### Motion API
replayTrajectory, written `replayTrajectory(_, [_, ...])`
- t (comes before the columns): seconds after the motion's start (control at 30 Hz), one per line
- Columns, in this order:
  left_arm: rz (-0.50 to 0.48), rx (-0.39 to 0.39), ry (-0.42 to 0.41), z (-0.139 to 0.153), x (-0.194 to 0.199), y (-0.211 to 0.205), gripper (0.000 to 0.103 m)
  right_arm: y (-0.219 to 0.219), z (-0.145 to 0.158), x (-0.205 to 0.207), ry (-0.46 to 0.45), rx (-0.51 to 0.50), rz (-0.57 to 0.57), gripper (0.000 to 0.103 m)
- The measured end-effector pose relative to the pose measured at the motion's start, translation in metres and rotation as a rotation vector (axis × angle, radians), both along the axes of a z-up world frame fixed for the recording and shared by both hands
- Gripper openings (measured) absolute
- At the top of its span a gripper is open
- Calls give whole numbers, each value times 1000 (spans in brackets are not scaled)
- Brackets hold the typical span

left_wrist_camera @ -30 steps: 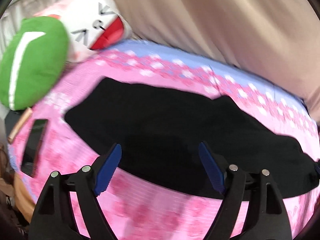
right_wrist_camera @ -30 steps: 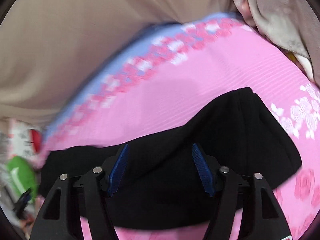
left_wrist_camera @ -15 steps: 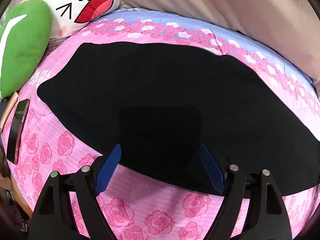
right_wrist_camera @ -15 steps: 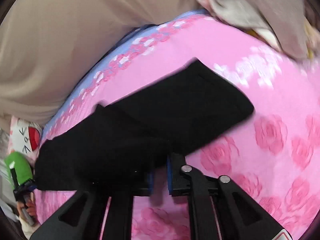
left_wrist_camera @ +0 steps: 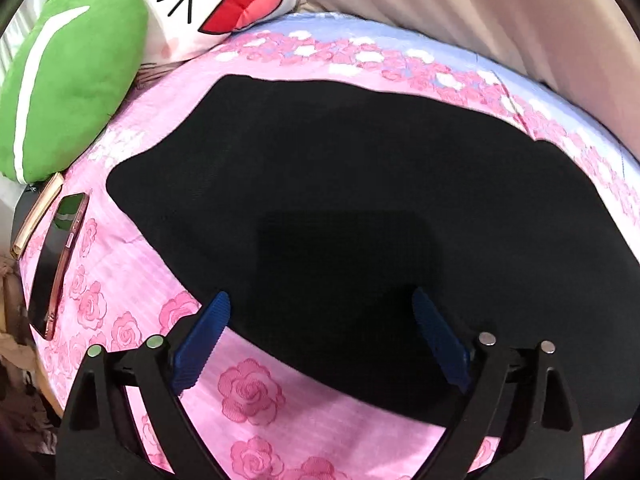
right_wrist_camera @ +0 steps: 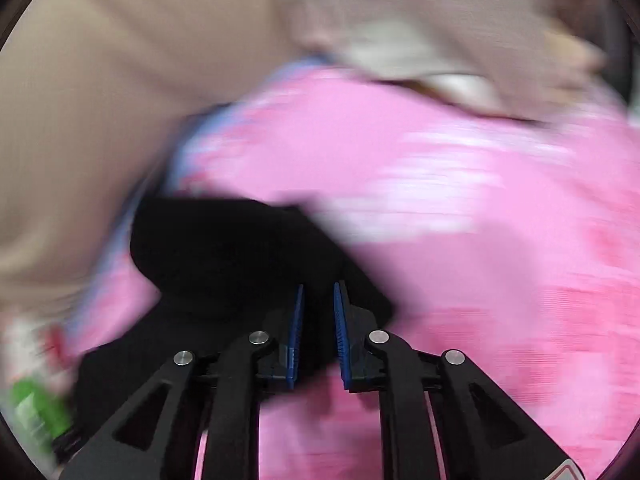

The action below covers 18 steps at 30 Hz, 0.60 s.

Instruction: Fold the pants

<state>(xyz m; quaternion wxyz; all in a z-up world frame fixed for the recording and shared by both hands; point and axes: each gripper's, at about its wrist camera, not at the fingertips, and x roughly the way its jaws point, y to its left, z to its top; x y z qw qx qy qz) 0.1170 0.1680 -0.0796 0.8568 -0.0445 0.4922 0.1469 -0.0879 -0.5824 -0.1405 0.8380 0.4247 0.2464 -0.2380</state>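
Now pants lie below spread left fingers

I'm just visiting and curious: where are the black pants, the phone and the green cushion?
Pants (left_wrist_camera: 360, 184): left wrist view, middle of the black cloth.
Phone (left_wrist_camera: 56, 268): left wrist view, its dark screen.
Green cushion (left_wrist_camera: 80, 76): left wrist view, its green face.

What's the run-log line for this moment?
task: fold pants | left gripper: jaws opening, empty, over black pants | right gripper: shut on black pants | surface: pink bedsheet
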Motion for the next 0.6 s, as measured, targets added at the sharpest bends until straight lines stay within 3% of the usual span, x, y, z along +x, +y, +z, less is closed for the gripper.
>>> replayTrajectory(0.07, [0, 13, -2, 1, 0, 0, 91, -2, -4, -22, -69, 65, -28, 8])
replayTrajectory(0.1, [1, 16, -2, 1, 0, 0, 91, 0, -1, -32, -75, 52, -53, 18])
replayTrajectory(0.2, [-1, 44, -9, 2, -2, -6, 90, 25, 30, -37, -22, -98, -22, 23])
replayTrajectory(0.23, [-1, 57, -13, 3, -3, -8, 90, 35, 43, -32, -14, -145, 5, 31])
replayTrajectory(0.27, [0, 66, -18, 4, -3, -10, 90, 42, 54, -25, -16, -185, 38, 57])
replayTrajectory(0.3, [-1, 64, -25, 6, -4, -13, 90, 48, 64, -13, -14, -252, 59, 76])
replayTrajectory(0.33, [-7, 56, -27, 7, -4, -15, 90, 48, 67, -5, 20, -298, 51, 79])
replayTrajectory(0.4, [-9, 52, -25, 7, -5, -18, 90, 40, 58, 18, 127, -329, 50, 72])
replayTrajectory(0.43, [-10, 50, -25, 7, -6, -19, 90, 31, 46, 28, 153, -293, 51, 66])
replayTrajectory(0.5, [-12, 54, -23, 6, -6, -19, 90, 18, 30, 38, 135, -215, 76, 17])
replayTrajectory(0.6, [-8, 57, -21, 6, -4, -19, 90, 23, 41, 32, 96, -228, 71, 12])
